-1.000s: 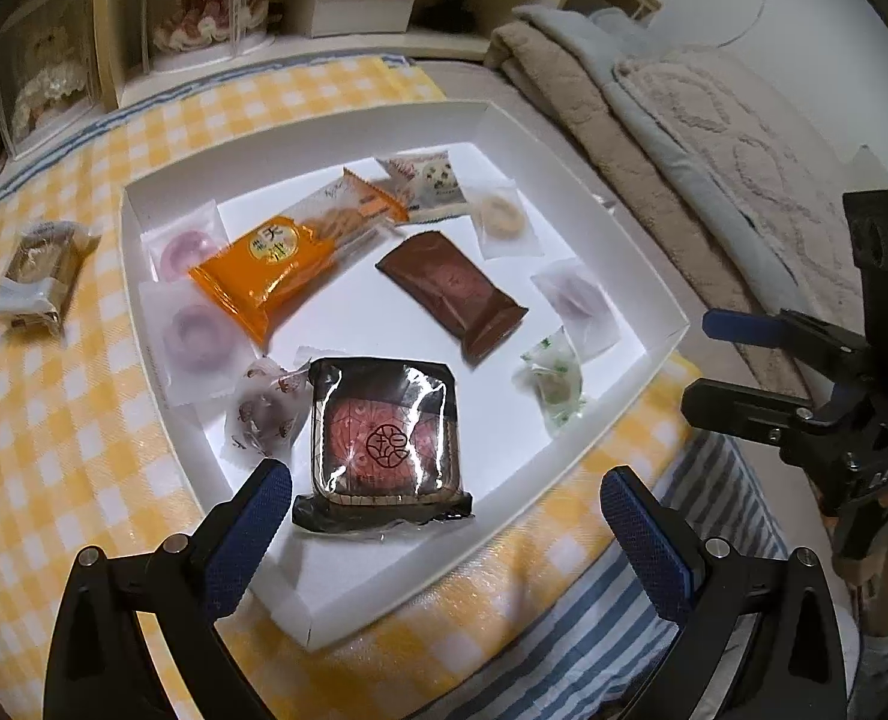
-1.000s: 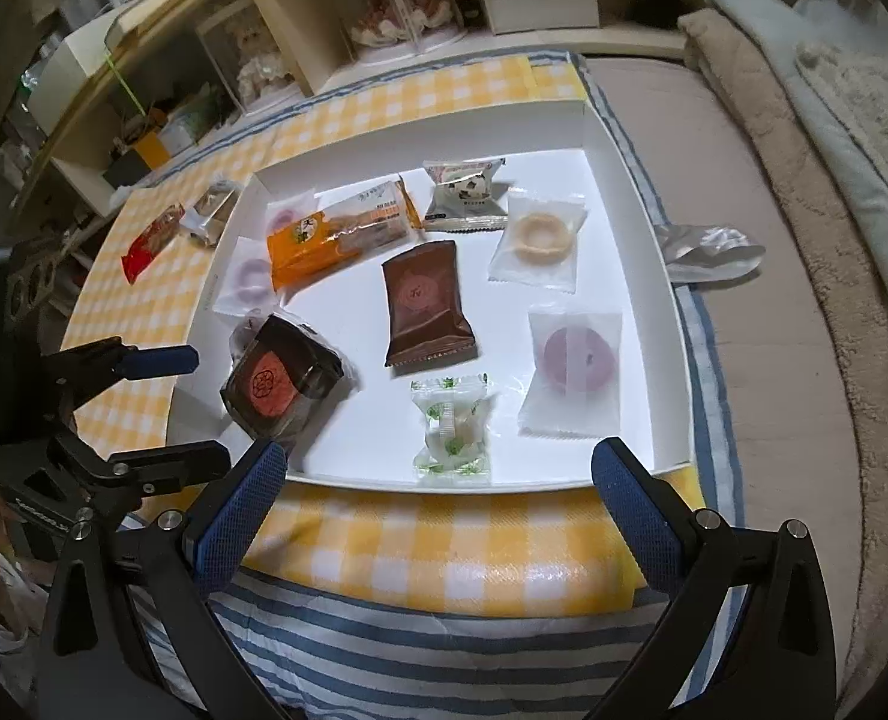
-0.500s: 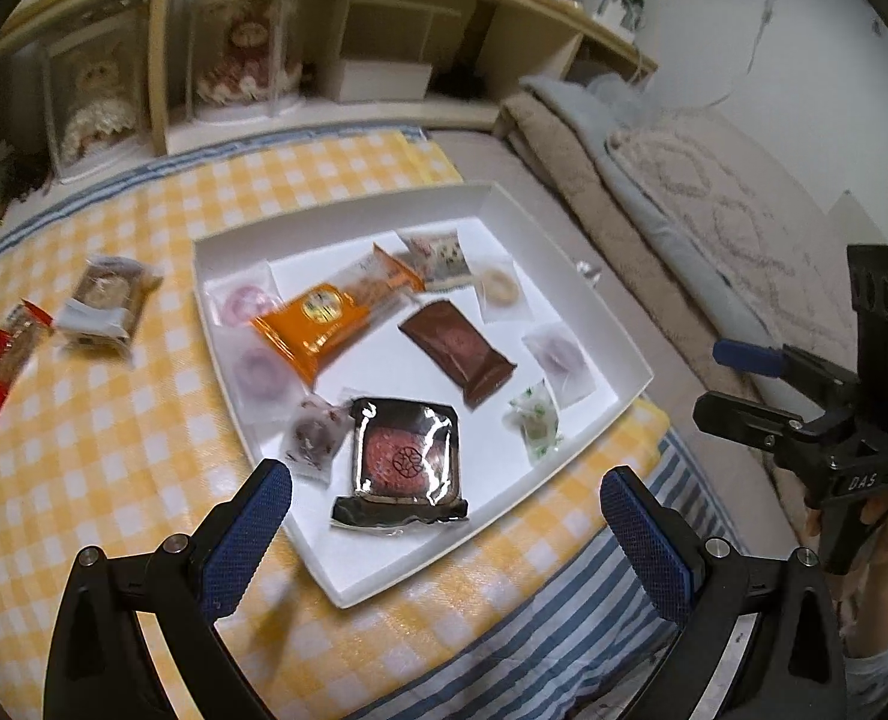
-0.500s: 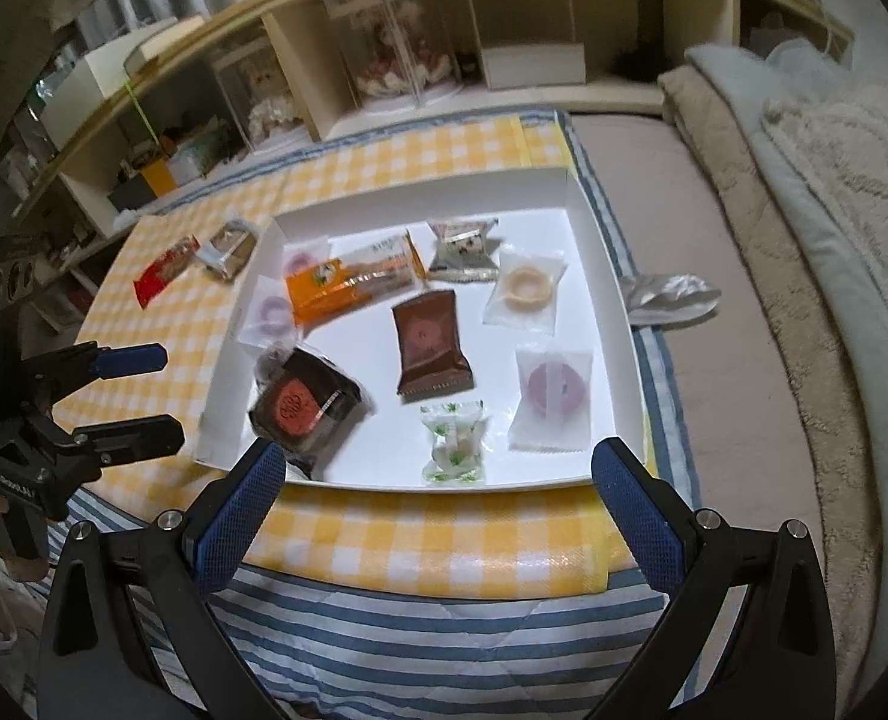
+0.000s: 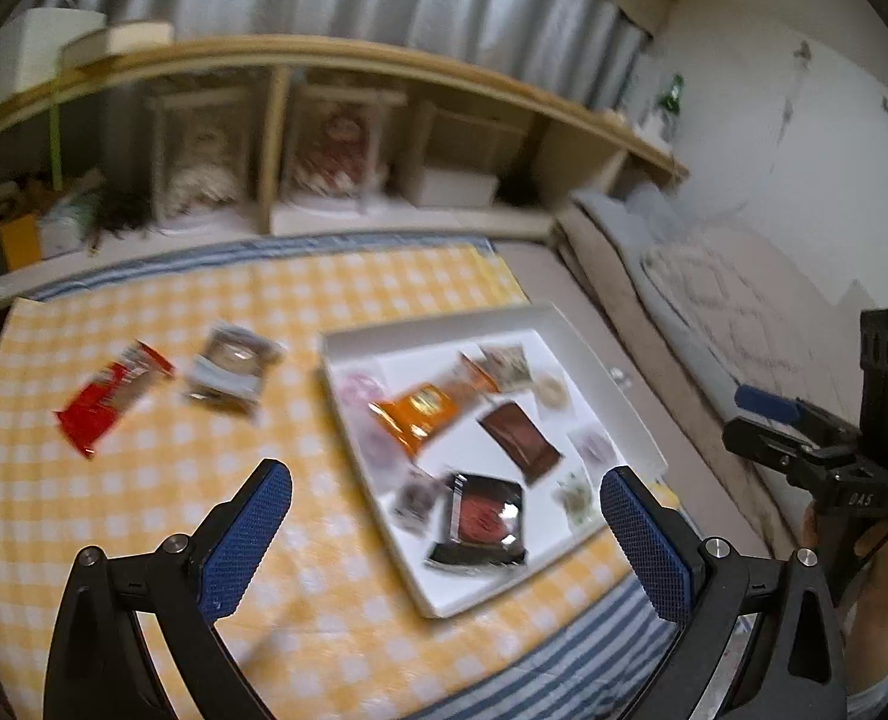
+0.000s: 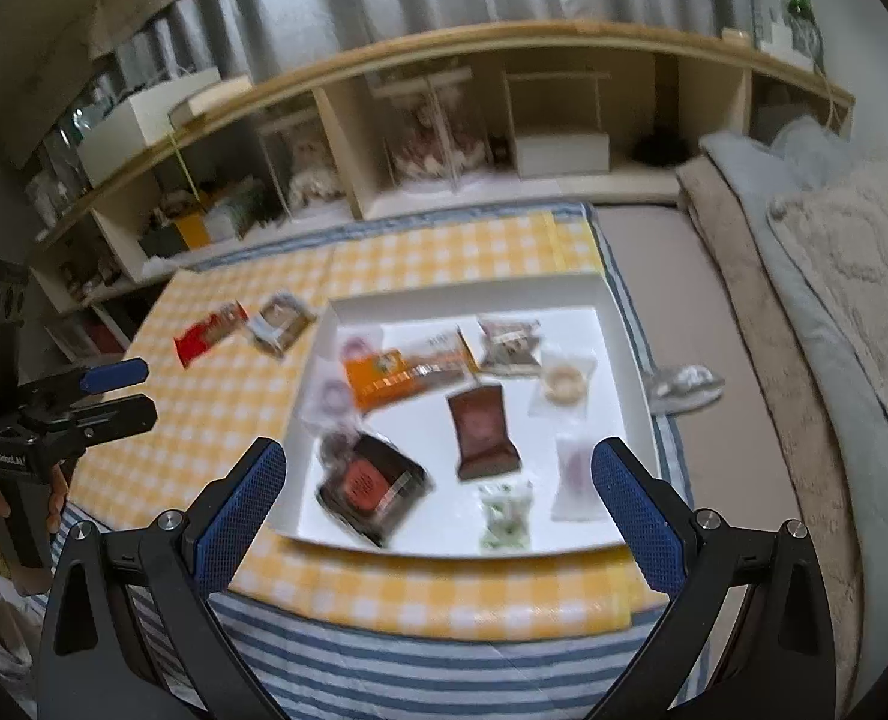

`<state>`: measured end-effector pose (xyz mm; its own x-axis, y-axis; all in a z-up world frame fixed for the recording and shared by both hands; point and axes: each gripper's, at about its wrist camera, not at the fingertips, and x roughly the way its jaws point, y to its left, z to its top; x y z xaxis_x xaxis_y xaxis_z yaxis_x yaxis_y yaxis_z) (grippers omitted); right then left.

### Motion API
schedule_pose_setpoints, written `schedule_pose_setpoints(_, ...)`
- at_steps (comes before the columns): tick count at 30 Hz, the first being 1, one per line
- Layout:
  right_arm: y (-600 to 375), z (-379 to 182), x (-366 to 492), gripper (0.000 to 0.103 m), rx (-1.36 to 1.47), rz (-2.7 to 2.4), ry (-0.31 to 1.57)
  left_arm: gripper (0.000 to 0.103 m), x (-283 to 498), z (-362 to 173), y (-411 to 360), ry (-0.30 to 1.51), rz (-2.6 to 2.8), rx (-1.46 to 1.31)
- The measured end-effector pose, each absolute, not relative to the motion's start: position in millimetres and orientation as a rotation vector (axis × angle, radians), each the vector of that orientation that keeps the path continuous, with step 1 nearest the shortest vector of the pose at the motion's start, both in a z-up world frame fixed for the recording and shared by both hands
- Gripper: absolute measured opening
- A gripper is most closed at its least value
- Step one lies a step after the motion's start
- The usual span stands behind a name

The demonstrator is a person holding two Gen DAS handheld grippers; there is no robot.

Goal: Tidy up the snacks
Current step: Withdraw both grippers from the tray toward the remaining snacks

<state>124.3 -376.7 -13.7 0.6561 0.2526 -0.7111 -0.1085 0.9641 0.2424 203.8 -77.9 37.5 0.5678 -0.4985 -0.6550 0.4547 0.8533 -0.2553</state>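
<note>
Both tools are empty and held well above the cloth. Your left gripper (image 5: 444, 531) has its jaws spread wide with nothing between them; your right gripper (image 6: 438, 501) is the same.

Most snacks already lie in the white tray (image 5: 570, 324): an orange packet (image 5: 423, 417), a brown packet (image 5: 519, 435), a dark tray-pack (image 5: 483, 519) near the front rim, and several small clear-wrapped sweets. Two snacks lie outside it on the yellow check cloth (image 5: 162, 510), left of the tray: a red bar (image 5: 111, 399) and, just beside it, a clear-wrapped cake (image 5: 234, 369). A crumpled silver wrapper (image 6: 684, 384) lies off the tray's right side, by the striped edge.

Findings, as judgement:

1. The two loose snacks sit close together. A wide-open approach on either one could nudge its neighbour or catch both.
2. Both are flat, slick packets lying on soft cloth. Your fingers may pinch fabric with the wrapper, or the film may slide out on the lift.
3. The cake's wrapper looks thin; a hard squeeze could crush the contents.
4. Free space in the tray is limited. A careless drop could land on another packet or push the small sweets about.
5. The tray sits near the cloth's front edge; a knock on its rim could shift it.
6. Both views are blurred, so packet edges are uncertain. Steady up before you descend.
</note>
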Motion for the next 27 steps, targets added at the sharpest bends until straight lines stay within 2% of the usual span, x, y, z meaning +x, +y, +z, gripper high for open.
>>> schedule_pose_setpoints(16, -295.2, 5.3, 175.7, 0.103, 0.209, 0.259, 0.749, 0.103, 194.6, 62.0, 51.3, 0.664, -0.349, -0.195)
schedule_pose_setpoints(27, -215.0, -5.4, 233.1, 0.103, 0.229, 0.344, 0.77, 0.103, 238.3, 82.5, 91.7, 0.582, -0.276, -0.18)
